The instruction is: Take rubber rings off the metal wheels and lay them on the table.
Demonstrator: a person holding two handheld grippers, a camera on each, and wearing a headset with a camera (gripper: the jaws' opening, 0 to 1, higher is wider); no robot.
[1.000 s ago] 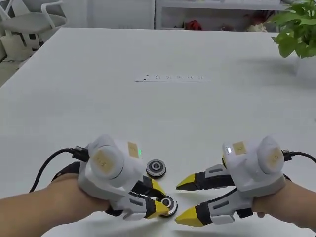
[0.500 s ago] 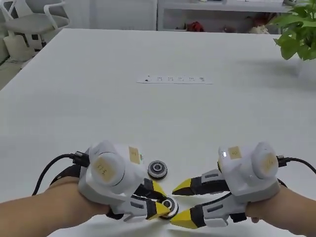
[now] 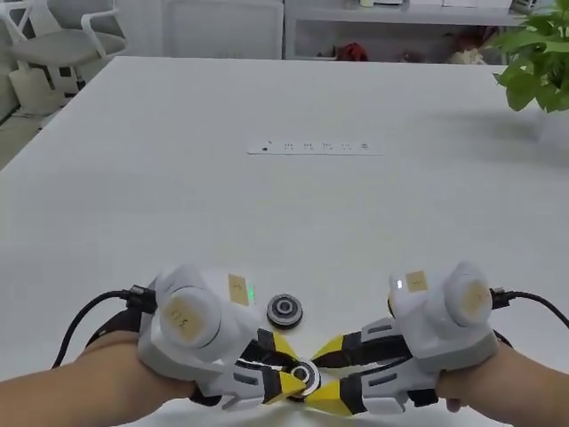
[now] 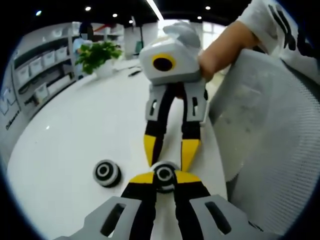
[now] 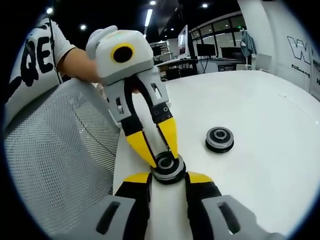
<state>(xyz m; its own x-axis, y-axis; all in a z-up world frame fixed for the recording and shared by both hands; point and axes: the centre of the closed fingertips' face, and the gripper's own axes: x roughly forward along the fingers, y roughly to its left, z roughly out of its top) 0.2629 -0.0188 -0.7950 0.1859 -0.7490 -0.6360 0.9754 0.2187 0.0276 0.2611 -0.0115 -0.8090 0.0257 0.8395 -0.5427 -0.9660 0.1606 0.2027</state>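
Note:
A small metal wheel with a black rubber ring (image 3: pixel 303 374) sits at the table's near edge, and my left gripper (image 3: pixel 286 380) is shut on it. It also sits between that gripper's own yellow tips in the left gripper view, as the wheel (image 4: pixel 165 174). My right gripper (image 3: pixel 327 369) faces it from the right, open, with its yellow tips on either side of the same wheel (image 5: pixel 168 167). A second ringed wheel (image 3: pixel 284 310) lies flat on the table just beyond, also seen as the second wheel (image 4: pixel 106 173) (image 5: pixel 219 139).
A white power strip (image 3: pixel 316 148) lies mid-table. A potted plant (image 3: pixel 538 62) stands at the far right corner, and a white chair (image 3: pixel 62 36) beyond the far left. A person's mesh-backed chair (image 5: pixel 55 165) is close behind the grippers.
My right gripper has moved left until its tips straddle the wheel held by the left gripper. The left gripper and the second wheel have stayed put.

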